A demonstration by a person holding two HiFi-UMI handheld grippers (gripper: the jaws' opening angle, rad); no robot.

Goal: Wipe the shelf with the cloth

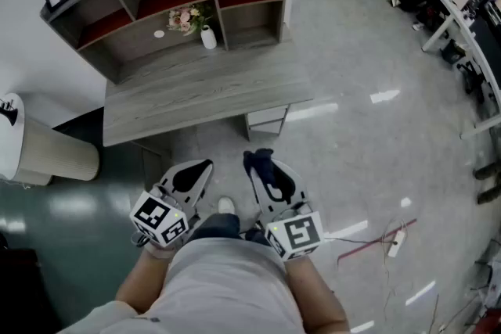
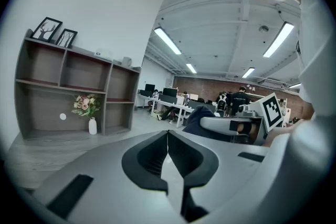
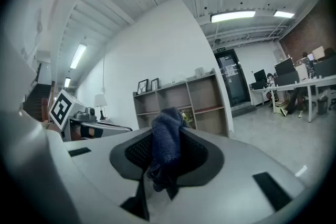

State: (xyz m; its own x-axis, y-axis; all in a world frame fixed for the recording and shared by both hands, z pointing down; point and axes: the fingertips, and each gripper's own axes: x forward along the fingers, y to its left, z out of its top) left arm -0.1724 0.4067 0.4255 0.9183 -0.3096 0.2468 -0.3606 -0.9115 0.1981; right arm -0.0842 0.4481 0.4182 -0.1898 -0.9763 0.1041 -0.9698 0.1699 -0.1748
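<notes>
Cloth (image 3: 165,147) is pinched between the jaws of the right gripper (image 1: 266,168), while the left gripper (image 2: 168,135) jaws are pressed together, empty; the shelf (image 1: 133,51) is seen well apart.

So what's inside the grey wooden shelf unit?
A white vase of pink flowers and a small white round spot, in its wide lower compartment. Other compartments look empty; shadowed corners are unclear.

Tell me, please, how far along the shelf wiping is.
Done: the cloth is clamped in the right tongs. In hand: both tongs hang low by the person's body, short of the desk; the left tongs are shut and empty. Left: all the wiping; the cloth is far from the shelf.
</notes>
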